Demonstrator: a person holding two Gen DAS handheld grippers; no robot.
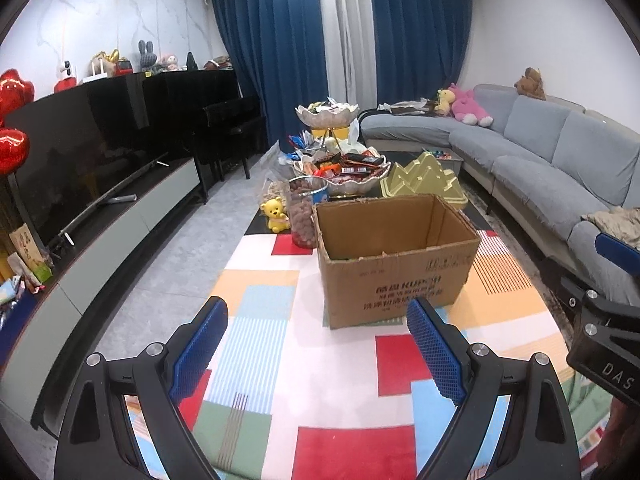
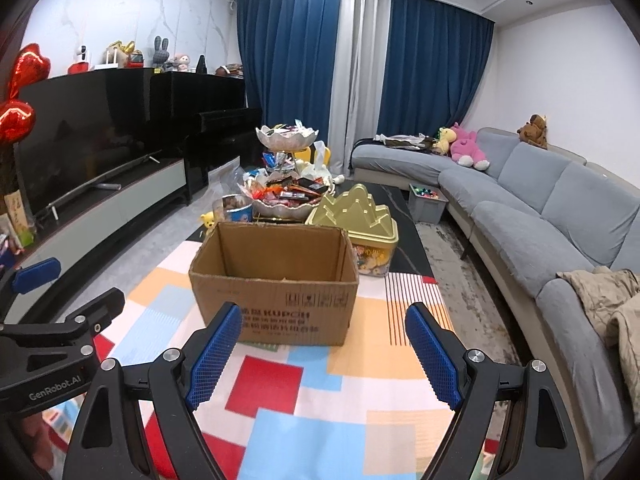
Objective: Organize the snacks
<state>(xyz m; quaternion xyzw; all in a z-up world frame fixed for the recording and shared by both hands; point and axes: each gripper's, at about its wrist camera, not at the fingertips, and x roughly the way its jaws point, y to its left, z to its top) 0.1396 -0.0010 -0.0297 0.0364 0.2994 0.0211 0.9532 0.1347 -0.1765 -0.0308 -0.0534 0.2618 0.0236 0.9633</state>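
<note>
An open cardboard box (image 1: 396, 256) stands on a table covered with a colourful patchwork cloth (image 1: 280, 360); it also shows in the right wrist view (image 2: 276, 292). Behind it a two-tier white bowl stand piled with wrapped snacks (image 1: 344, 172) (image 2: 288, 196), a clear jar of brown snacks (image 1: 302, 216) and a gold mountain-shaped tin (image 1: 424, 178) (image 2: 356, 208). My left gripper (image 1: 318, 356) is open and empty, short of the box. My right gripper (image 2: 324, 356) is open and empty, also short of the box.
A yellow bear toy (image 1: 276, 214) sits left of the jar. A TV (image 1: 80, 160) on a low cabinet runs along the left. A grey sofa (image 2: 540, 200) with plush toys curves along the right. A grey bin (image 2: 428, 202) stands by the sofa.
</note>
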